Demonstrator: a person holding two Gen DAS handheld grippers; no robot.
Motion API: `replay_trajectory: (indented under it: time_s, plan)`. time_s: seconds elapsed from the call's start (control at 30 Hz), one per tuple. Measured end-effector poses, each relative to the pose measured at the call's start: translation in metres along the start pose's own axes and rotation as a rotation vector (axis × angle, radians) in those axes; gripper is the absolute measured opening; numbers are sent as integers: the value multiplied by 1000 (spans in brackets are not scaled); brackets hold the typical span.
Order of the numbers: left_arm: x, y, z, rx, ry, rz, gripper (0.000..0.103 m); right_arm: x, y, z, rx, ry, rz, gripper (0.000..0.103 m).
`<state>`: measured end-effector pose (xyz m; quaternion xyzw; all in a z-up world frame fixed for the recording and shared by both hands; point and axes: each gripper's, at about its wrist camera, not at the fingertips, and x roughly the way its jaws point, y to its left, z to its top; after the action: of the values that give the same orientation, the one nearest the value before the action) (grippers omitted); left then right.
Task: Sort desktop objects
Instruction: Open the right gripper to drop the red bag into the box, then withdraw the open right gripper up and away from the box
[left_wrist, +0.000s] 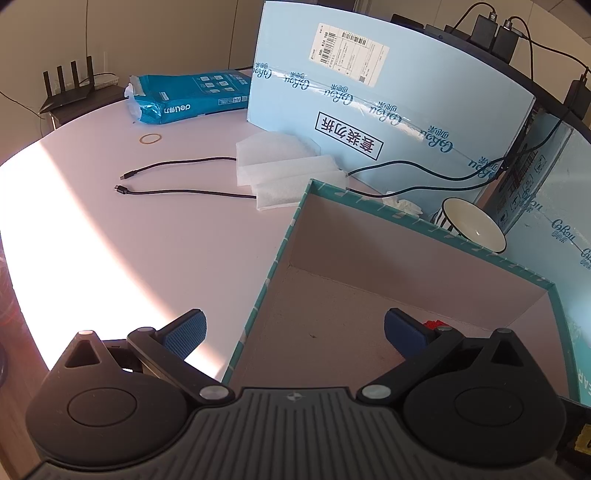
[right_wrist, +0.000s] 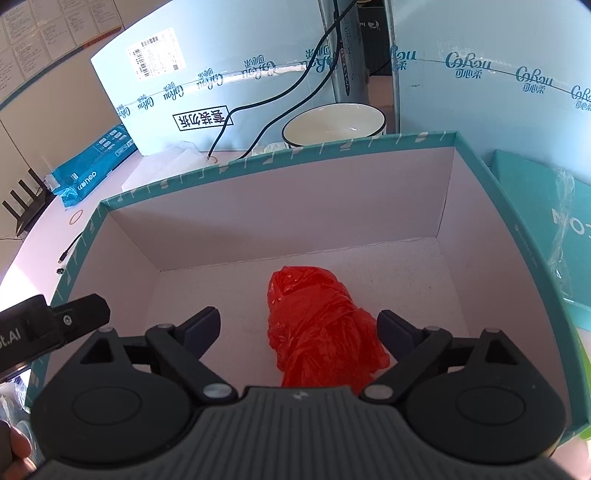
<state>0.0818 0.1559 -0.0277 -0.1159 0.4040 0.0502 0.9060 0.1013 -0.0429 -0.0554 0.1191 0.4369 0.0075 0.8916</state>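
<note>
**Both grippers spread over the teal box, red bag on its floor**

Here we log the right gripper (right_wrist: 298, 326) first: its jaws stand wide apart inside the teal box (right_wrist: 448, 138), gripping nothing. Between the fingers, nearer the right one, lies a crumpled red plastic bag (right_wrist: 317, 321) on the box floor; we cannot tell whether the right finger touches it. Left of this gripper, over the box's left wall, we see part of the other gripper's black body, and a bit of a hand (right_wrist: 14, 448) at the bottom-left corner.

The left gripper (left_wrist: 294, 330) is likewise released and empty. It straddles the box's near-left wall (left_wrist: 258, 306): the left finger hangs over the white tabletop (left_wrist: 147, 258), the right finger is inside the box. Just behind the right finger we catch a sliver of red, presumably the same bag.

Ahead of the left gripper and to its left, two black cable ends (left_wrist: 127, 182) lie on the table, their leads running under white foam sheets (left_wrist: 280, 166) just beyond the box's far corner. Farther still sit a rubber band (left_wrist: 150, 139) and a blue Deli pack (left_wrist: 188, 98), with a black router (left_wrist: 70, 88) past the table edge.

Beyond the box's far wall, ahead of the right gripper, stands a white bowl (right_wrist: 334, 123) with a dark rim, beside some crumpled tissue (left_wrist: 404, 206). Behind it all rises a pale blue carton (left_wrist: 369, 92); a teal lid (right_wrist: 535, 229) lies to the right of the box.
</note>
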Motion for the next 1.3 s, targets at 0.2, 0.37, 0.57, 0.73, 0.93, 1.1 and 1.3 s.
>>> replay_trajectory:
  time_s: [0.2,0.37,0.57,0.73,0.93,1.1,1.3]
  plan:
    - [-2,1,0,-2,-5,3,103,-1,0,-2,9,-4,6,94]
    - [-3,1,0,-5,-9,6,103,-1,-1,-2,23,-4,22,95]
    - [-5,2,-1,-3,-14,6,103,-3,-3,-3,29,-13,30,95]
    - [-7,3,-2,-4,-13,9,103,-7,-6,-5,24,-27,20,95]
    - [-13,3,-6,1,-24,10,103,-19,-7,-9,11,-80,28,95]
    - [-19,2,-9,8,-38,1,103,-33,-5,-12,-21,-146,20,95]
    - [-26,0,-12,8,-51,-11,103,-50,-3,-17,-60,-226,11,94]
